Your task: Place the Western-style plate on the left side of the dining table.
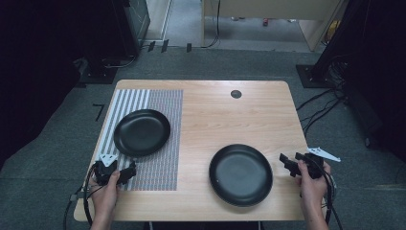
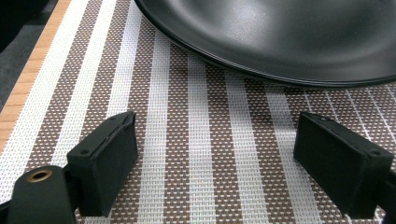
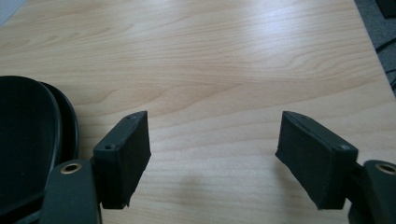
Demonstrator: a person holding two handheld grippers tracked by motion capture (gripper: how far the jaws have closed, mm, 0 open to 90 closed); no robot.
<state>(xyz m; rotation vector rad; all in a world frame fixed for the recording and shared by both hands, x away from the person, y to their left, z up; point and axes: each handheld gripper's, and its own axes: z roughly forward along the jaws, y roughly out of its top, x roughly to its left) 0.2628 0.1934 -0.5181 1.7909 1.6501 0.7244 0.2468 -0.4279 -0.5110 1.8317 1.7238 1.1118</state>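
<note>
desk [image 1: 225, 115]: light wood, small round dark grommet [image 1: 236, 94] near far edge.
mat [image 1: 165, 139]: striped woven, on desk's left part.
left plate [image 1: 141, 132]: black, on mat.
right plate [image 1: 241, 174]: black, on bare wood near the front edge, well apart from left plate.
left hand-held gripper [image 1: 125, 173]: over mat's near edge, just in front of left plate; jaws spread wide, nothing between.
right hand-held gripper [image 1: 289, 162]: just right of right plate, apart from it; jaws wide, nothing between, bare wood beneath.

Black left claw [image 1: 128, 172], black right claw [image 1: 287, 163], rectangular pads, brass screws, grey triangular plates, trailing black cables
</note>
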